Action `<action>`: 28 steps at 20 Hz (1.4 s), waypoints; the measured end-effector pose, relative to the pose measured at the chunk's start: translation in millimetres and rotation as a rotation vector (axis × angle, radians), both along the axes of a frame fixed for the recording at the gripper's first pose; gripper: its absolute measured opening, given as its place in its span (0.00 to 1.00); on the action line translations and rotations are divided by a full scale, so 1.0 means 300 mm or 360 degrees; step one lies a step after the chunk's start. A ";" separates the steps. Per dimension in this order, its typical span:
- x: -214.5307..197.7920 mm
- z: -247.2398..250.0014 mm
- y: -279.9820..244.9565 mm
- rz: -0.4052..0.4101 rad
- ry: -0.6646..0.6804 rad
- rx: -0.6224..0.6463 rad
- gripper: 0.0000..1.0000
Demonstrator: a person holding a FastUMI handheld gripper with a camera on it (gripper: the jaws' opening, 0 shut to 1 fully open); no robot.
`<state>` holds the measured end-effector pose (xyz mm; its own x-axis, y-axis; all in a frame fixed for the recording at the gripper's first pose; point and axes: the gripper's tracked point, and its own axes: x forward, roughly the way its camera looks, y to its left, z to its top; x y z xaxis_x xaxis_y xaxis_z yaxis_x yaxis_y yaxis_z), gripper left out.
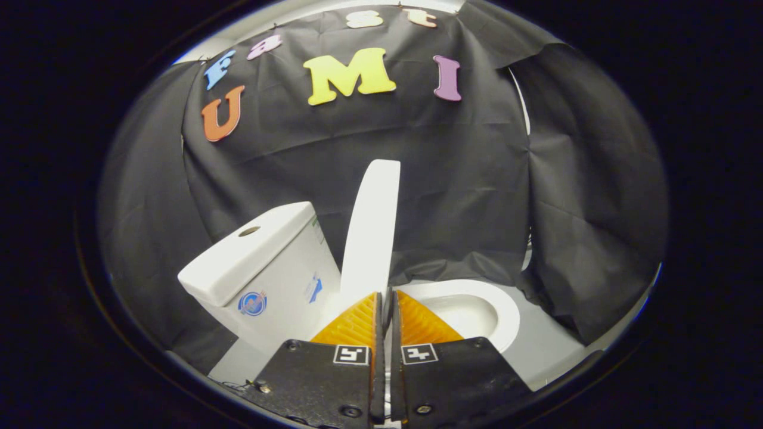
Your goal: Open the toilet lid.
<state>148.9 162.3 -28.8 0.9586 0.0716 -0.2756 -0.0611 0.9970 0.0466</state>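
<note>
1. One gripper (386,298) is seen with its fingers drawn together, almost touching, with only a thin slit between them. Whether the bottom edge of the toilet lid (372,229) is pinched in that slit cannot be told; the fingertips sit right at the lid's lower end.
2. Step in hand, as judged: the lift is nearly or fully done. The lid is seen raised edge-on, close to upright, just ahead of the fingertips and beside the cistern (262,268).
3. Next move, as judged: the lid would need to be eased back until it rests near the cistern, then the fingers drawn clear without the lid being pulled forward. A lid left short of its balance point could drop shut.
4. Lid: white, smooth, glossy, a thin slab with a rounded top, tilted slightly.
5. Bowl (477,310): white rim and open basin are uncovered, beyond the fingers, on the side away from the cistern.
6. Cistern: white, with a round button hole on top.
</note>
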 end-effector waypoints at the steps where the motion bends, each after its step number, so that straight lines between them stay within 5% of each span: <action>1: 0.000 0.003 0.014 0.0000 -0.0006 -0.0021 0.07; 28: -0.048 -0.022 0.440 0.0069 -0.0036 -0.0423 0.10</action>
